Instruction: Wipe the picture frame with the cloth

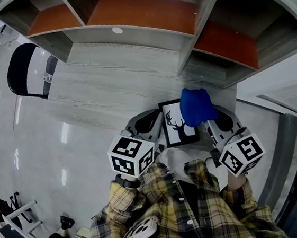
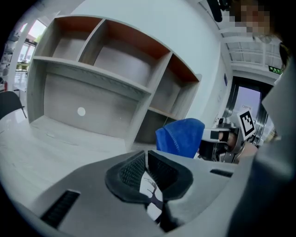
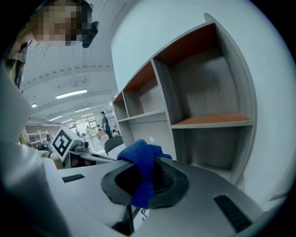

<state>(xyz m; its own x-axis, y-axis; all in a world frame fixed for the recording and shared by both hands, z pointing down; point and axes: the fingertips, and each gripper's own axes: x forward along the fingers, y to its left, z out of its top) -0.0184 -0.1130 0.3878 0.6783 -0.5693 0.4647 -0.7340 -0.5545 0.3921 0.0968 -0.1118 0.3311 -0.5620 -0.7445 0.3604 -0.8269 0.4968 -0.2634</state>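
The black picture frame (image 1: 178, 123), holding a white print of a deer, is held up in front of the person over the grey desk (image 1: 108, 88). My left gripper (image 1: 157, 121) is shut on the frame's left edge. In the left gripper view the deer print (image 2: 151, 193) shows pinched between the ribbed pads (image 2: 132, 170). A blue cloth (image 1: 195, 105) bunches above the frame's right top corner, and my right gripper (image 1: 209, 119) is shut on it. The right gripper view shows the cloth (image 3: 142, 169) draped over the shut jaws, with the frame's dark edge (image 3: 130, 219) just below.
A grey shelf unit (image 1: 143, 25) with orange-backed compartments stands along the far side of the desk. A black and white chair (image 1: 29, 70) sits at the left. A white wall (image 1: 277, 82) closes in on the right. The person's plaid shirt (image 1: 180, 213) fills the near edge.
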